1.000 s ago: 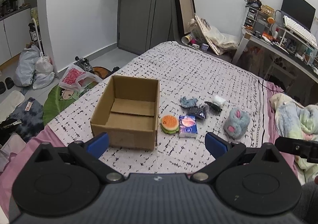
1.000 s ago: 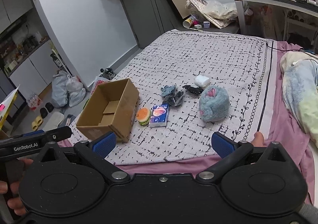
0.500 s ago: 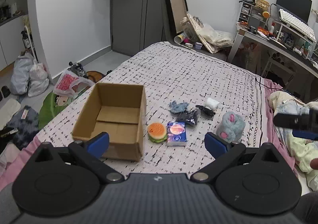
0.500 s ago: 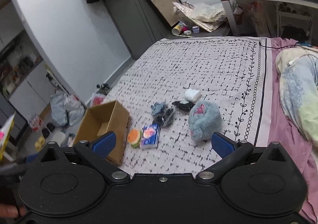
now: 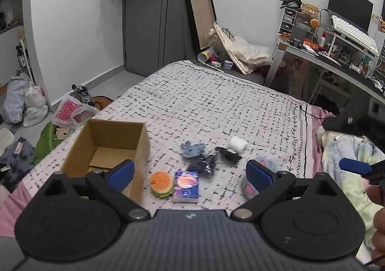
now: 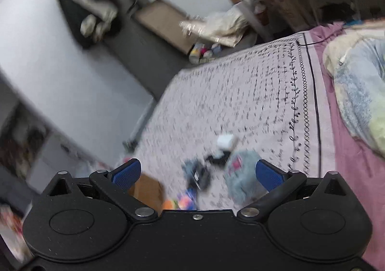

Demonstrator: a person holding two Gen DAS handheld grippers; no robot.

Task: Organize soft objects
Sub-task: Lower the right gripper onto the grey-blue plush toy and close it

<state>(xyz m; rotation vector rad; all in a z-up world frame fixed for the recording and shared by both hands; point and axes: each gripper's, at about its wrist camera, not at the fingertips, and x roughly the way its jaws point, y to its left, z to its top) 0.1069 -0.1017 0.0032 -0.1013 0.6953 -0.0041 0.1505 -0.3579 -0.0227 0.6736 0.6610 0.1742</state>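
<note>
two claws, both wide apart, both empty: my left claw (image 5: 190,174) hangs over near edge of bed (image 5: 216,102), right claw (image 6: 196,173) higher, its view blurred. soft things lie in loose cluster just right of open cardboard box (image 5: 105,148): burger toy (image 5: 161,183) touching tissue pack (image 5: 185,185), dark bundle (image 5: 203,165), blue cloth scrap (image 5: 192,149), white wad (image 5: 237,144), fluffy blue plush (image 6: 240,180). all look light, squashy, not fragile. plush likely bulky; i'd pinch it across middle. tissue pack looks slick, so take by long sides.
</note>
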